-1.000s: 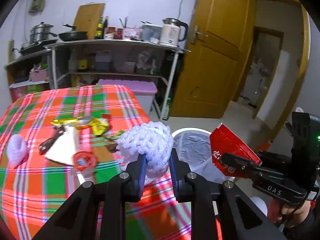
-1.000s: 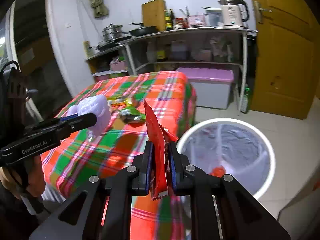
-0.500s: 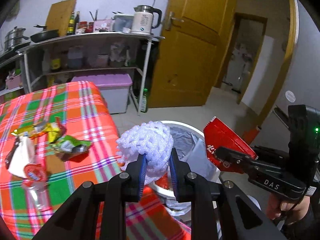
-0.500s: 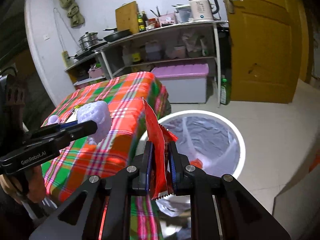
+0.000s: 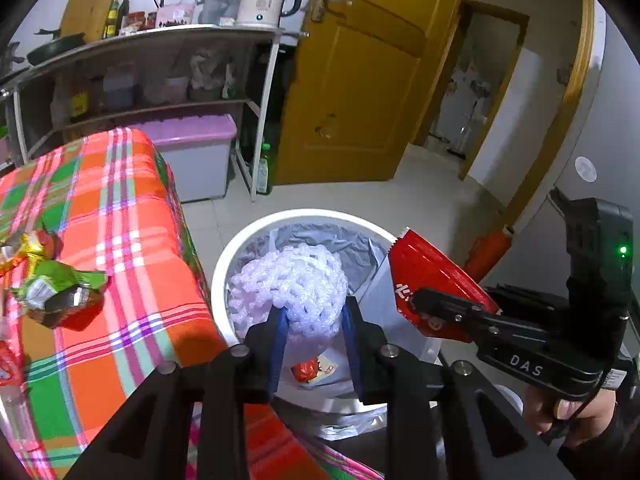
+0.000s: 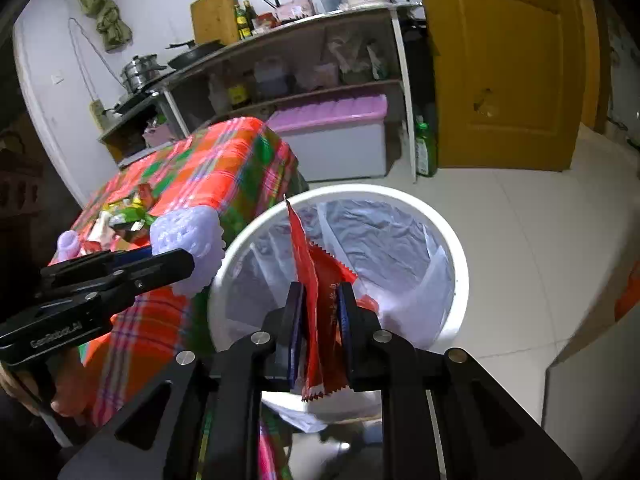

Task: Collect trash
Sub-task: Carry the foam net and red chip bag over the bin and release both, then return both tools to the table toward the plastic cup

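Trash hangs over the white bin (image 5: 224, 264), ready to drop. Left gripper (image 5: 312, 336) clamps foam fruit netting (image 5: 288, 284); right gripper (image 6: 320, 320) pinches a red wrapper (image 6: 316, 292).

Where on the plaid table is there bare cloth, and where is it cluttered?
The orange-green plaid tablecloth is bare along its edge nearest the white round trash bin, up to the far corner. Crumpled green and yellow snack wrappers crowd the side away from the bin.

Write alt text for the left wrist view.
The left gripper holds a white foam net over a white bin lined with a grey bag. To its right, the right gripper grips a red wrapper. At left, more wrappers lie on a plaid-covered table.
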{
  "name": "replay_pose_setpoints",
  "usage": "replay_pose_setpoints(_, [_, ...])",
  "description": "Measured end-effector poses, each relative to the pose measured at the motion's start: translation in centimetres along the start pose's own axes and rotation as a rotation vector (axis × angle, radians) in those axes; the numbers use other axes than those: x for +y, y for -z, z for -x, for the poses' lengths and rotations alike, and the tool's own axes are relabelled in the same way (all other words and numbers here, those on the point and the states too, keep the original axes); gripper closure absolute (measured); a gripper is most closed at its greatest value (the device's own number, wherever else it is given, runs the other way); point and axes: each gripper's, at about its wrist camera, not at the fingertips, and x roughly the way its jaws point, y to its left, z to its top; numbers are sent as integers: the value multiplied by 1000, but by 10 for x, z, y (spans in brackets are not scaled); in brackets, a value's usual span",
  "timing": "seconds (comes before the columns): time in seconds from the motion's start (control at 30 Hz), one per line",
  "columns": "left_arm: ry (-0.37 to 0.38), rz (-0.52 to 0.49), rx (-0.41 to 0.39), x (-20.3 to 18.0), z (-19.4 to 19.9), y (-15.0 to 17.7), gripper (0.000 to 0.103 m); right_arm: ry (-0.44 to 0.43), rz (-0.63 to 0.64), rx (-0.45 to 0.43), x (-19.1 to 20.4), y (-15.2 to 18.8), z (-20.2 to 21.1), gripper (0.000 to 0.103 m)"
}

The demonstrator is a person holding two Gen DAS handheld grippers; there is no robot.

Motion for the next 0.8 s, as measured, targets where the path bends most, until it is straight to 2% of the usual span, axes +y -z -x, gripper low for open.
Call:
replay_pose_setpoints(0.1, [7,6,25,3,-11,0,70,5,-6,17,-4,0,-9,84])
replay_pose_setpoints(0.17, [16,16,38,4,-18,0,61,4,-4,19,-5,1,-11,76])
replay_pose_setpoints(0.2, [21,22,42,5,-19,0,59,2,-5,17,-5,3,-10,72])
replay_pose_setpoints(0.23, [26,28,45,5,-21,1,57,-2,-7,16,-6,2,-11,64])
replay_pose_setpoints(0.27, [28,34,46,7,-22,1,56,-5,-8,15,-7,2,-12,62])
replay_pose_setpoints(0.53, [36,60,16,13,-10,0,55,-9,-11,-14,-5,0,-3,62])
replay_pose_setpoints(0.8, [-8,77,-66,16,27,4,55,-24,15,-72,14,-1,28,62])
